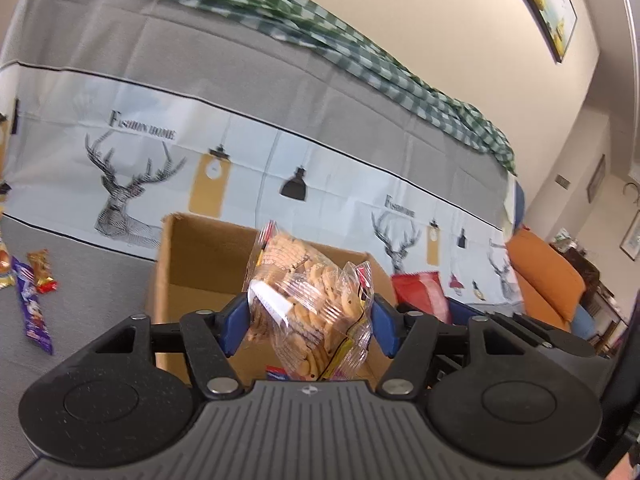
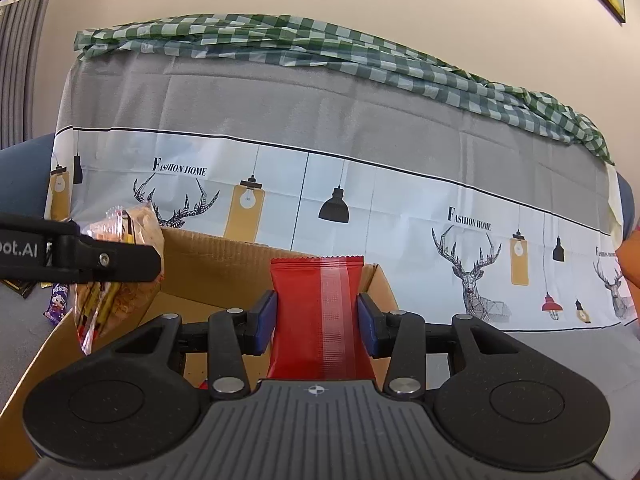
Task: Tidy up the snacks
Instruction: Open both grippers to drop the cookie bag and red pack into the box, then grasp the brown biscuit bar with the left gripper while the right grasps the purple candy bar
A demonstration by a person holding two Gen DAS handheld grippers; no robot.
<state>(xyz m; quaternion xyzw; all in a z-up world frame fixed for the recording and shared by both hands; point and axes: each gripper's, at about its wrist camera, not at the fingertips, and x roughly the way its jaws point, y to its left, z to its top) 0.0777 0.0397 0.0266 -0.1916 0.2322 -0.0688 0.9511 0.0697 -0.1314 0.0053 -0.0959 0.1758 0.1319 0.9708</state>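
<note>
I see a grey sofa seat [image 1: 92, 264] carrying 1 open cardboard box [image 1: 192, 264]. Well left of the box, a purple wrapper [image 1: 34, 308] and an orange-red one [image 1: 42, 270] lie side by side.

We see a grey sofa cover [image 2: 280, 96] printed with deer and lamps, a green checked cloth [image 2: 320, 48] bunched along its top, an orange cushion [image 1: 548, 280] at the right, and a framed picture [image 1: 544, 0] on the wall.
</note>
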